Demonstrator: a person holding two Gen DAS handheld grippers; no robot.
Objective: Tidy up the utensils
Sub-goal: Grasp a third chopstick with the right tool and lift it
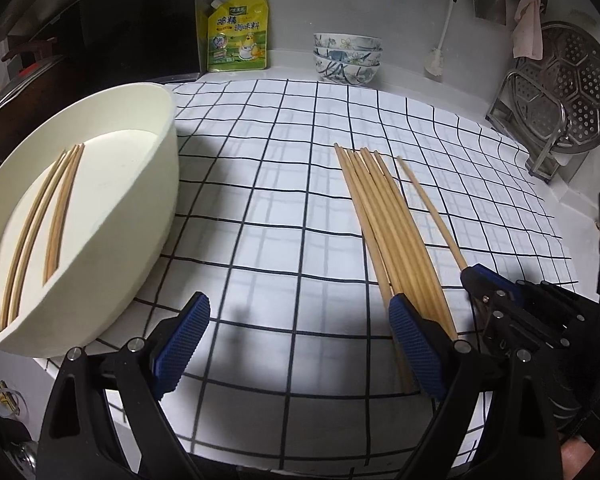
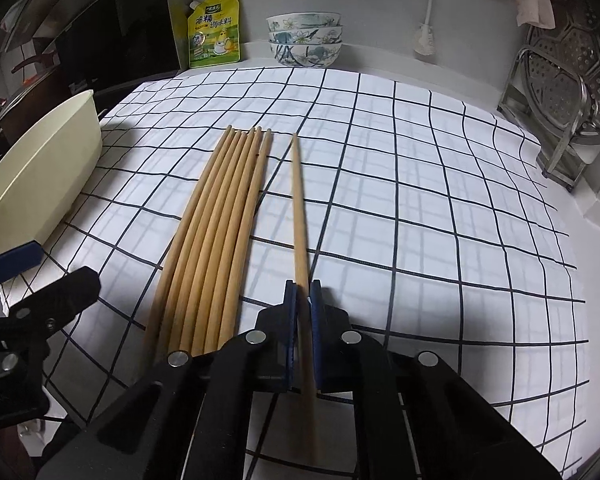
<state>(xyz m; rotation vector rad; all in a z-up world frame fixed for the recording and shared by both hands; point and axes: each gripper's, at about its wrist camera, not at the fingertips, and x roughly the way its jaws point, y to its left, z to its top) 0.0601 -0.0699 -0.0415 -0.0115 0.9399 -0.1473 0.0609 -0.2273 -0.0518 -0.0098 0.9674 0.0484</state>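
Nearest to us, our right gripper (image 2: pixel 303 292) has its jaws pinched narrow on a single chopstick (image 2: pixel 299 200), the blue pads pressing its near end while the rest of the stick runs straight ahead, away from the claw along the line the fingers point. That is the relation we think the coming move turns on: the stick's long axis lies in line with the gripper, not across it, so we judge that any lift will carry it like a long lever out in front. Our left gripper (image 1: pixel 300 344) stands wide and holds nothing; its right pad sits just at the near ends of the chopstick bundle (image 1: pixel 384 216), so the left hand is the nearer one to that pile, while the lone stick belongs to the right. The bundle of several chopsticks lies side by side on the checked cloth (image 1: pixel 284 168), just left of the held one and roughly parallel to it. Farther to the left stands the cream oval tub (image 1: pixel 156 200), with about four chopsticks (image 1: pixel 48 216) already lying lengthwise on its floor. At the back wall we see stacked bowls (image 1: pixel 346 58) and a yellow pouch (image 1: pixel 236 34).
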